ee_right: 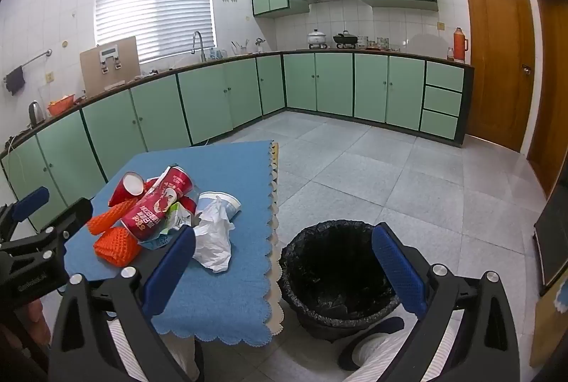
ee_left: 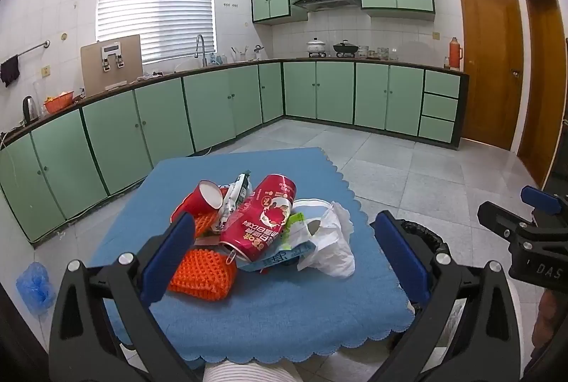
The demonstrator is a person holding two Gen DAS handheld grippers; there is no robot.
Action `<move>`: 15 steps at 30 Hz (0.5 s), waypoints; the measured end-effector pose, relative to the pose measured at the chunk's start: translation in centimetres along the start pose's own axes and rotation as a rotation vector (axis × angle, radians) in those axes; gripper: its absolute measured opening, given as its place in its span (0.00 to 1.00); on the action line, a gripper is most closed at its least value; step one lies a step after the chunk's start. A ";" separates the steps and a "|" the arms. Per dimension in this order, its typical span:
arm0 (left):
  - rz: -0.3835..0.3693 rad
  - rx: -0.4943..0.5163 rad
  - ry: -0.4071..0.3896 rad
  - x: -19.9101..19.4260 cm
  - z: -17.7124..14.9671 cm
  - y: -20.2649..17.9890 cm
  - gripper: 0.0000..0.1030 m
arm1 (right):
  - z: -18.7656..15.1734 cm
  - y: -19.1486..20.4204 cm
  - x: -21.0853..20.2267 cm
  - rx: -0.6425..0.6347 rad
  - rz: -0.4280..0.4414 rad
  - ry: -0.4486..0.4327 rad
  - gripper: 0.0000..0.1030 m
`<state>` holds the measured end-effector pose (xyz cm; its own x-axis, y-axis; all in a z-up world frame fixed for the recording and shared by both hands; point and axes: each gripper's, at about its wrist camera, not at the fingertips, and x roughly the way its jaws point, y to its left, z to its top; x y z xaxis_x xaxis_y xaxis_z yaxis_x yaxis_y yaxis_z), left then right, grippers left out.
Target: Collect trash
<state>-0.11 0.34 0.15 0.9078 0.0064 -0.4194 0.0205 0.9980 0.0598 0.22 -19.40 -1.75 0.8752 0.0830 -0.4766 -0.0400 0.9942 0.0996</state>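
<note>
I am holding my left tool [ee_left: 284,249] wide and empty just short of the crushed red drink can [ee_left: 261,217] lying lengthwise toward me on the blue-clothed surface [ee_left: 301,311], while my right tool [ee_right: 284,259], equally wide, is hanging nearer the black-lined bin [ee_right: 337,275].

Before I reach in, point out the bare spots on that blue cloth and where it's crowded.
Free: the near strip of blue cloth, between its scalloped edge and the orange mesh, and the far strip behind the red can. Crowded: the middle, where the can, red cup and white bag pile together.
</note>
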 end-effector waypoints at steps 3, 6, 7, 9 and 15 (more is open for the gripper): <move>0.001 -0.006 0.004 0.3 -0.1 0.1 0.95 | 0.2 0.0 0.0 -0.001 -0.001 0.001 0.94; 0.004 -0.004 0.005 0.4 -0.1 0.1 0.95 | 0.2 0.0 0.0 0.001 -0.001 0.002 0.94; 0.005 -0.003 0.006 0.4 -0.1 0.0 0.95 | 0.2 0.0 0.0 0.001 0.000 0.001 0.94; 0.007 -0.003 0.005 0.4 -0.1 0.0 0.95 | 0.1 -0.2 -0.1 0.003 0.001 0.002 0.94; 0.010 0.000 0.005 0.5 -0.1 0.0 0.95 | 0.0 -0.7 0.4 0.018 -0.001 0.009 0.94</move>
<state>0.26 0.34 -0.18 0.9057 0.0165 -0.4236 0.0115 0.9979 0.0636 0.65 -20.10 -2.02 0.8708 0.0831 -0.4846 -0.0309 0.9929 0.1147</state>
